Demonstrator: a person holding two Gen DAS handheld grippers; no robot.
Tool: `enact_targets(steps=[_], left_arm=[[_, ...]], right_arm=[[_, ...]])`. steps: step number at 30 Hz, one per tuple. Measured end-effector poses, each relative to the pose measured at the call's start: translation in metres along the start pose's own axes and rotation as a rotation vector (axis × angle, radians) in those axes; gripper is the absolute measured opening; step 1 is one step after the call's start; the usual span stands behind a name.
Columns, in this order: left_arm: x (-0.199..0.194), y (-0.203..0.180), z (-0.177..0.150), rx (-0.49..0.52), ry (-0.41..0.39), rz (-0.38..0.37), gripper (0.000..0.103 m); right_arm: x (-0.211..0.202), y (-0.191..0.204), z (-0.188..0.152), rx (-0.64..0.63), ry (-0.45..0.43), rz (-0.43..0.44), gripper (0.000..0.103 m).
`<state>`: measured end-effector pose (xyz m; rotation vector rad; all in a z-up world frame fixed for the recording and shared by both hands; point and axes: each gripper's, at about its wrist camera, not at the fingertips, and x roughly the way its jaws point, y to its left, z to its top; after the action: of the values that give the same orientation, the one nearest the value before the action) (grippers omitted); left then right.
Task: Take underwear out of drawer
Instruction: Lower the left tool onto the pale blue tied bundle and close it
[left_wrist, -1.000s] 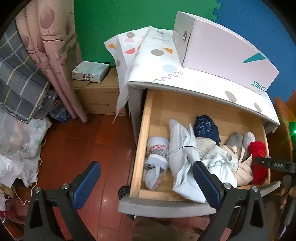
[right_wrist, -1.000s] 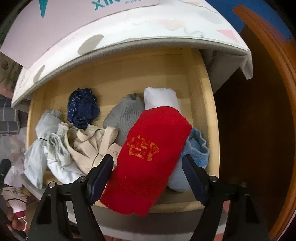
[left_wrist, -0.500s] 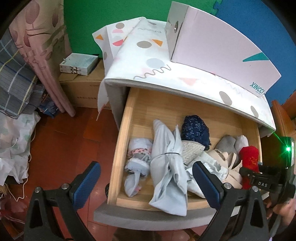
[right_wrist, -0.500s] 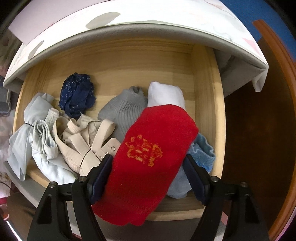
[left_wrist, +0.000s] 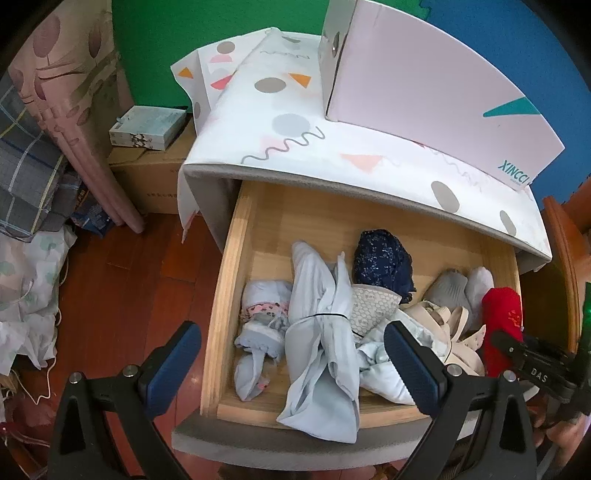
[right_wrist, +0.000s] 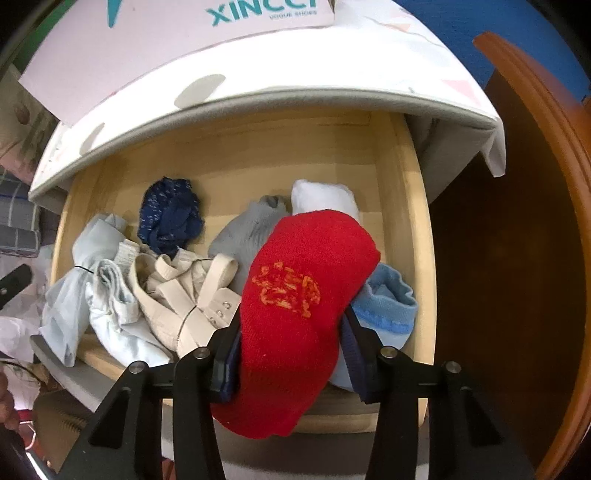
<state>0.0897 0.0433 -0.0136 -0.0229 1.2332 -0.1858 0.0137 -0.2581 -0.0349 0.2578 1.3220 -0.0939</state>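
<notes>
The wooden drawer (left_wrist: 258, 214) stands open and holds several garments. A red knitted piece (right_wrist: 299, 295) with an orange pattern lies at its front right; my right gripper (right_wrist: 288, 354) is shut on its lower part, fingers pressing both sides. It also shows in the left wrist view (left_wrist: 502, 321), with the right gripper (left_wrist: 532, 365) at its near end. My left gripper (left_wrist: 291, 365) is open and empty, above the drawer's front left, over a pale blue tied bundle (left_wrist: 321, 332). A dark blue garment (right_wrist: 170, 216), a beige strappy garment (right_wrist: 184, 295) and grey and white pieces lie between.
A pink shoebox (left_wrist: 436, 81) sits on the patterned cabinet top (left_wrist: 295, 147). A brown wooden door panel (right_wrist: 535, 258) stands right of the drawer. Cardboard boxes (left_wrist: 147, 173), a curtain (left_wrist: 66, 92) and bags crowd the red floor at left.
My right gripper's fingers have closed from wide open onto the red knitted piece. The left gripper has drifted slightly closer over the drawer, still open.
</notes>
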Motion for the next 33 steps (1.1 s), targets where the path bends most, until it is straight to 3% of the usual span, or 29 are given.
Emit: enact_targets(steps=[6,12,17,20,22,31,32,33], left_arm=[[0.01,-0.008,0.004,0.003,0.037,-0.008,0.101],[0.029,-0.017,0.009,0.01,0.096,0.016,0.101],[0.044,-0.02,0.014,0.008,0.126,0.027,0.101],[0.051,-0.022,0.015,0.01,0.14,0.029,0.094],[0.055,-0.023,0.016,0.013,0.145,0.03,0.081],[0.078,-0.026,0.011,0.019,0.2,0.036,0.079],[0.081,-0.026,0.009,0.017,0.206,0.032,0.077],[0.084,-0.026,0.008,0.015,0.211,0.029,0.068]], right_arm=[[-0.019,0.002,-0.005,-0.04,-0.061,-0.034,0.043],[-0.018,-0.014,-0.005,0.013,-0.067,0.037,0.043],[-0.016,-0.01,-0.005,-0.01,-0.051,0.039,0.043],[-0.011,-0.004,-0.004,-0.024,-0.046,0.04,0.043],[-0.009,-0.003,-0.003,-0.03,-0.041,0.04,0.044],[-0.009,-0.003,-0.004,-0.027,-0.033,0.059,0.044],[-0.009,-0.003,-0.004,-0.026,-0.032,0.06,0.044],[-0.009,-0.002,-0.004,-0.027,-0.031,0.06,0.044]])
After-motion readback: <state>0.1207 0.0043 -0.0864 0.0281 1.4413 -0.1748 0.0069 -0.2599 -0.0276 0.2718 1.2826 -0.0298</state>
